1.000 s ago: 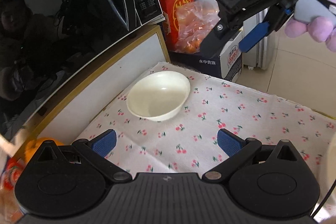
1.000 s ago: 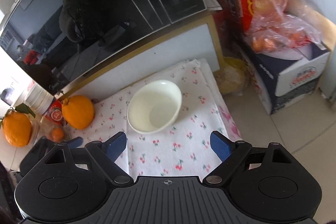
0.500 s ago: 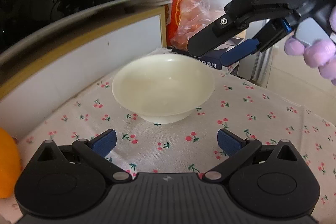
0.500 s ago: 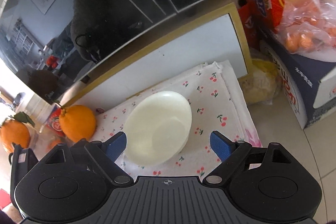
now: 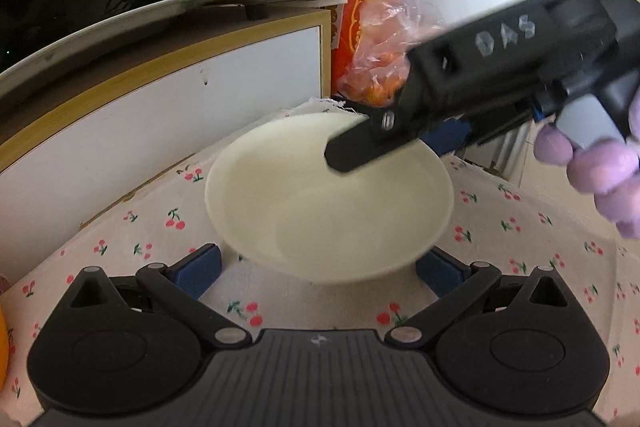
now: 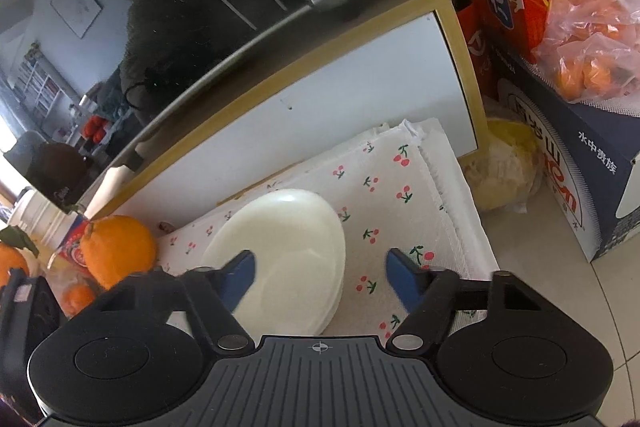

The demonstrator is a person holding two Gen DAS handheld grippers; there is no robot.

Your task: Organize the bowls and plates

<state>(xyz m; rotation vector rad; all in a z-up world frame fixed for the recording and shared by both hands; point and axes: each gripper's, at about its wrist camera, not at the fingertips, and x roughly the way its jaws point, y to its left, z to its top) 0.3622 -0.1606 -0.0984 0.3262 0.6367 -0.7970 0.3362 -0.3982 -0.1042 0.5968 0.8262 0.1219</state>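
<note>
Closing over the near rim of the cream-white round ceramic bowl (image 6: 280,247), right gripper (image 6: 320,269) straddles it, pads not yet pressing. Left gripper (image 5: 318,269) waits open just before the bowl. Bowl sits on the cherry-print cloth (image 6: 400,187) covering the counter; nothing stacked yet.

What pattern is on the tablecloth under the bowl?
Small red cherries on white tablecloth; clearest in the left wrist view.

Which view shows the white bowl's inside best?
The left wrist view: the bowl lies wide open to it, almost the whole inside visible, only the right claw crossing its far rim. The right wrist view shows the bowl foreshortened, part of it behind one claw finger.
</note>
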